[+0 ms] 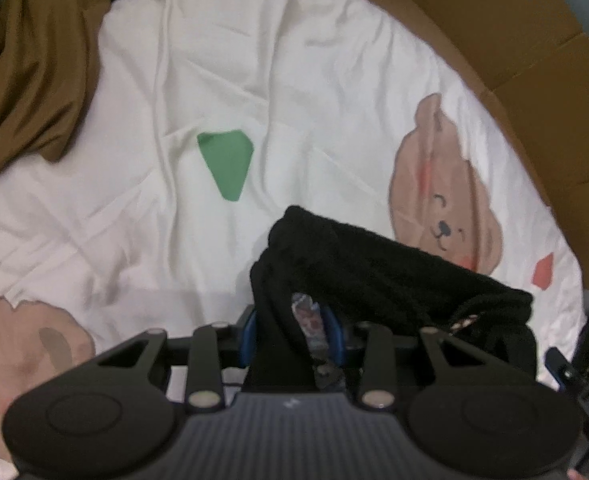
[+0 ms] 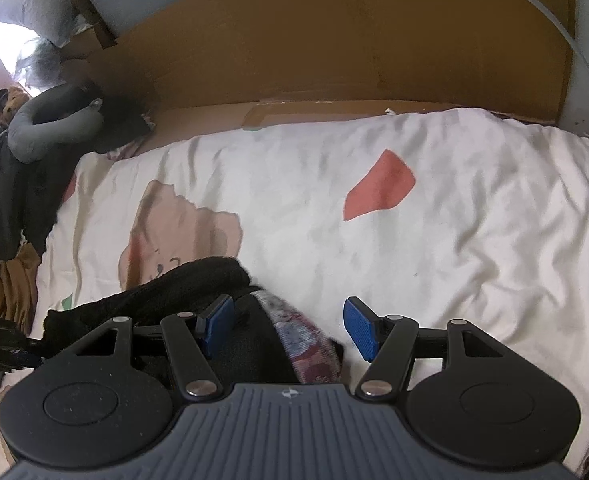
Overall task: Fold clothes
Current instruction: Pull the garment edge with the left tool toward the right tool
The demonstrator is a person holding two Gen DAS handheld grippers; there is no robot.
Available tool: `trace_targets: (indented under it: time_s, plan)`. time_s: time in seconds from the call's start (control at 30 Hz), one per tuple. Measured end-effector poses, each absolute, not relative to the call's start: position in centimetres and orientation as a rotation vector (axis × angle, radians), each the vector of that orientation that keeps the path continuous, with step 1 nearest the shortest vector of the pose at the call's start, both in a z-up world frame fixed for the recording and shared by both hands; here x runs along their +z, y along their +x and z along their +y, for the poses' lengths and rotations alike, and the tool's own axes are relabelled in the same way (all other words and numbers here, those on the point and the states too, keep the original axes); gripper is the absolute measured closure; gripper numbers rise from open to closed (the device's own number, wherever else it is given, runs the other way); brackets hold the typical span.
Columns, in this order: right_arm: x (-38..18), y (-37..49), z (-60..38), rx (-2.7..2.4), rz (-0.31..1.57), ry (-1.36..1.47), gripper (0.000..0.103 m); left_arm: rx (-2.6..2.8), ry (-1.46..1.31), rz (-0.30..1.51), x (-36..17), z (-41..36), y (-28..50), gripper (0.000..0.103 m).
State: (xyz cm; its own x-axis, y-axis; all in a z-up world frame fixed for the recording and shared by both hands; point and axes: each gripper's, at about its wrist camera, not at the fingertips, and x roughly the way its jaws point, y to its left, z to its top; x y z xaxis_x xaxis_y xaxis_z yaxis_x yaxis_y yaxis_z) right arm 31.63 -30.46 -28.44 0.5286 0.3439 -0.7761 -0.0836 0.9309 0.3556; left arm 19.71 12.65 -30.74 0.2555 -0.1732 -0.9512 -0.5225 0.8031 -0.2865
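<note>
The left claw (image 1: 291,336) pinches a black garment (image 1: 374,268) draped rightward over a bear-print sheet (image 1: 254,80); the right claw (image 2: 288,330) stands spread around its patterned lining (image 2: 306,344). Brown cloth (image 1: 26,76) lies far left, cardboard (image 2: 334,40) beyond.

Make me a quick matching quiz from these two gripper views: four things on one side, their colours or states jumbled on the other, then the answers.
Things:
1. left gripper
2. right gripper
3. bedsheet
4. crumpled cloth

States or colours:
A. brown, at the sheet's far left
B. white with bear prints
C. pads clamped on the black garment
D. pads apart, the garment's patterned lining between them

Pairs: 1-C, 2-D, 3-B, 4-A
</note>
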Motion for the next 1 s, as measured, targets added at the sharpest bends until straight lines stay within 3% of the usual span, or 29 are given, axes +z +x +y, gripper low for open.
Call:
trace_targets:
  time_s: [0.77,1.0]
  plan:
    - [-31.4,32.1,-26.0,0.375,1.067,0.144,0.039,0.212,-0.645,1.352,-33.1,13.2,19.8,0.069]
    - [-31.6,31.6,-24.4,0.416,1.093,0.075,0.078,0.163,-0.656,1.319,-32.8,13.2,19.6,0.088]
